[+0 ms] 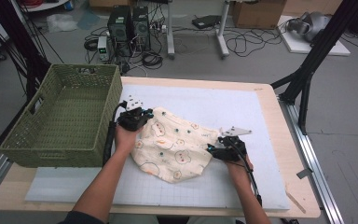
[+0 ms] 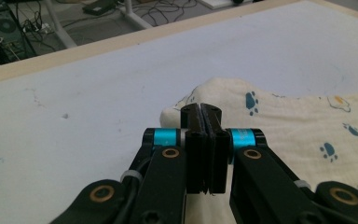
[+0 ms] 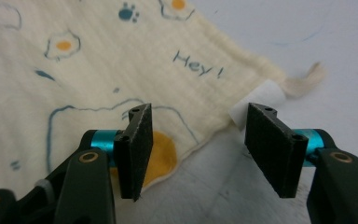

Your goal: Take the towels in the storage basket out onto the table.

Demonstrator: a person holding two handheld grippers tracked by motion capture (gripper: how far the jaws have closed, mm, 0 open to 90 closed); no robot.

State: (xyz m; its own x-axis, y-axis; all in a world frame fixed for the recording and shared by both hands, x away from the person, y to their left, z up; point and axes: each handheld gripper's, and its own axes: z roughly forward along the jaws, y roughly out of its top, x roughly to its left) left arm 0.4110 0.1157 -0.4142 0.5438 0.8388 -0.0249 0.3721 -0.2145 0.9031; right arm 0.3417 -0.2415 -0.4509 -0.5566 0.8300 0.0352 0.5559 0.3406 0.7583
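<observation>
The cream printed cloth [image 1: 175,147] lies rumpled on the surface, one corner clenched in the left gripper [image 2: 200,112]. The right gripper [image 3: 196,140] is held with jaws released astride the cloth's edge; before they are closed, that edge should be seated fully between them.

Cream cloth [image 1: 175,149], egg and paw prints

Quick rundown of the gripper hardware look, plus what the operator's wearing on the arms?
Both the left gripper and the right gripper are black, with flat black jaws, cyan anodized collars and brass-coloured pivot bushings. A grey three-cornered plate sits on top of each, and a black cable trails back along each forearm. A dark sleeve edge shows on the left arm.
</observation>
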